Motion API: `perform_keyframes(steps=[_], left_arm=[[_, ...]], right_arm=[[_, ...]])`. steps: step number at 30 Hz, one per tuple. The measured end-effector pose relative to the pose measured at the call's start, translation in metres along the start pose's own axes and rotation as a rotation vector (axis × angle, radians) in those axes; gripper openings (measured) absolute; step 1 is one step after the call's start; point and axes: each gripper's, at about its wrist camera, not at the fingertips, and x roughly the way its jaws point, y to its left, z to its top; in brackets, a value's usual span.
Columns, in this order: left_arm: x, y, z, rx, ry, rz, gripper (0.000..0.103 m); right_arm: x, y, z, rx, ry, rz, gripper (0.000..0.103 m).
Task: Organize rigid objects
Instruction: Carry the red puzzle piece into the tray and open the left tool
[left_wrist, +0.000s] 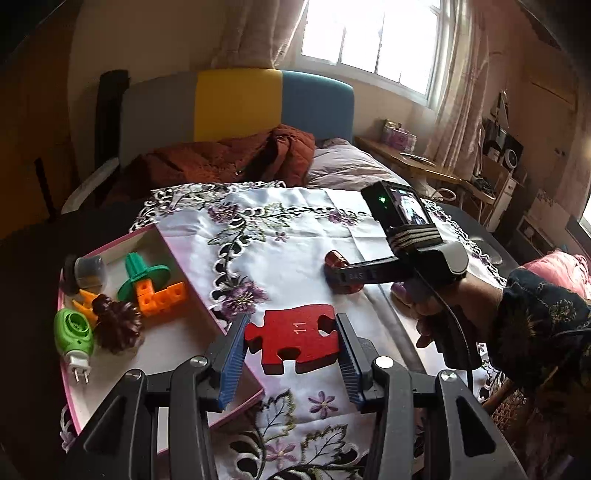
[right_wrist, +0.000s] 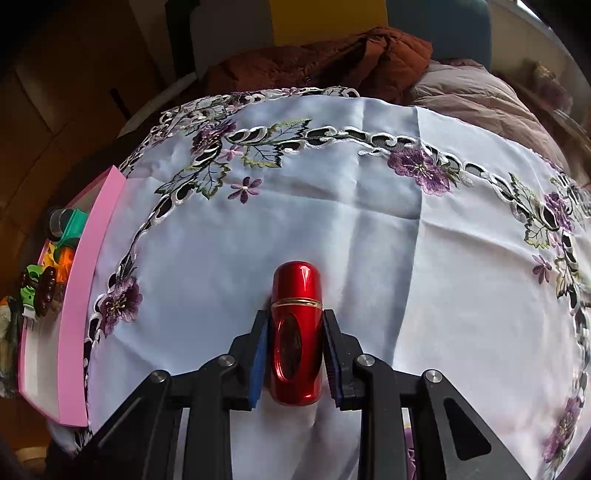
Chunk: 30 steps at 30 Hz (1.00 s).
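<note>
My left gripper (left_wrist: 291, 332) is shut on a red puzzle piece (left_wrist: 295, 338) marked 11, held just right of the pink box (left_wrist: 192, 284). The box holds a green and orange toy (left_wrist: 147, 277), a pine cone (left_wrist: 118, 325), a green plug-in device (left_wrist: 74, 332) and a small jar (left_wrist: 88, 269). My right gripper (right_wrist: 295, 321) has both pads against a shiny red metal cylinder (right_wrist: 295, 332) lying on the embroidered white cloth (right_wrist: 332, 206). In the left wrist view the right gripper (left_wrist: 340, 275) sits at the cylinder (left_wrist: 336, 260) mid-table.
The pink box (right_wrist: 85, 266) lies at the cloth's left edge in the right wrist view. A bed with an orange quilt (left_wrist: 229, 158) is behind the table. A desk and shelves (left_wrist: 480, 166) stand to the right under the window.
</note>
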Motion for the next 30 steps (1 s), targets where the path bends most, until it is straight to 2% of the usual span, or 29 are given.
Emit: perform_keyframes(steps=[15, 23, 27, 30], left_arm=[[-0.018, 0.050, -0.012, -0.123, 0.004, 0.054, 0.046], [-0.055, 0.134, -0.023, -0.319, -0.032, 0.147, 0.046], [-0.060, 0.165, -0.043, -0.409, 0.003, 0.182, 0.046], [-0.053, 0.173, -0.054, -0.447, 0.038, 0.171, 0.046]], right_arm=[[-0.001, 0.010, -0.004, -0.094, -0.026, -0.058, 0.028], [0.000, 0.015, -0.004, -0.125, -0.027, -0.083, 0.028], [0.000, 0.017, -0.003, -0.144, -0.025, -0.095, 0.028], [0.000, 0.019, -0.003, -0.155, -0.025, -0.105, 0.028]])
